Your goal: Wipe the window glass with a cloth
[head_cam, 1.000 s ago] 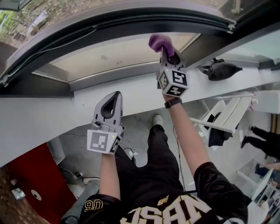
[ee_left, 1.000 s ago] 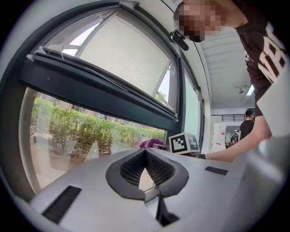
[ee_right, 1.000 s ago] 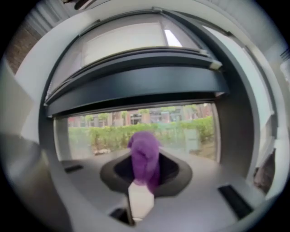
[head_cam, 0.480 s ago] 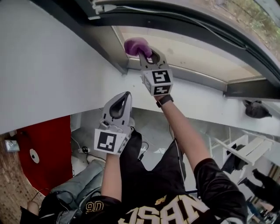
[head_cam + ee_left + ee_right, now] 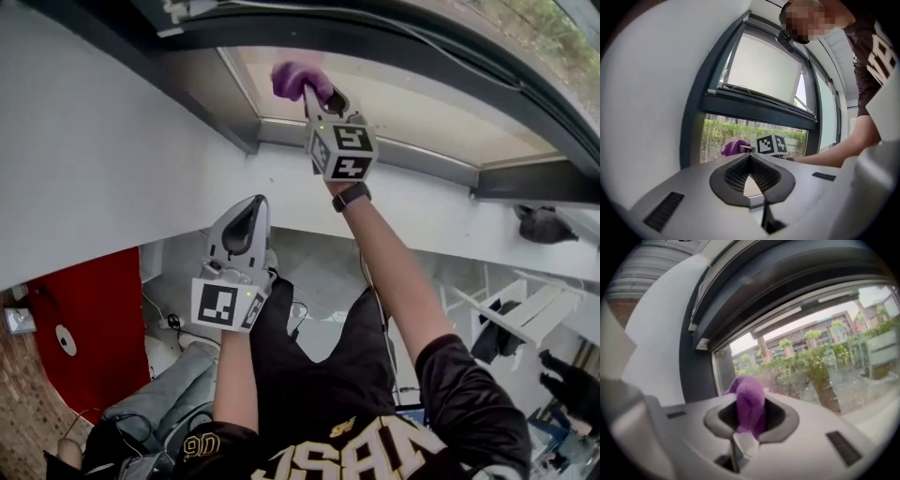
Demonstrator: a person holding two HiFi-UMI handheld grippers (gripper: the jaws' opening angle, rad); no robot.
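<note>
My right gripper (image 5: 321, 94) is shut on a bunched purple cloth (image 5: 297, 79), held up against the window glass (image 5: 422, 108) near its left end, close to the dark frame (image 5: 228, 103). In the right gripper view the purple cloth (image 5: 750, 404) sticks out between the jaws toward the window glass (image 5: 825, 362). My left gripper (image 5: 246, 214) hangs lower, in front of the white wall below the sill, shut with nothing in it. From the left gripper view the purple cloth (image 5: 733, 148) and the right gripper's marker cube (image 5: 770, 145) show ahead at the glass.
White wall (image 5: 84, 169) spreads left of the window. A white sill (image 5: 441, 202) runs below the glass, with a dark bag (image 5: 542, 225) on its right end. A red panel (image 5: 80, 319) and white shelving (image 5: 511, 314) stand lower down.
The right gripper has carried the cloth left along the glass to the frame's left end, then a little up and right. The left gripper stays shut and has hardly moved.
</note>
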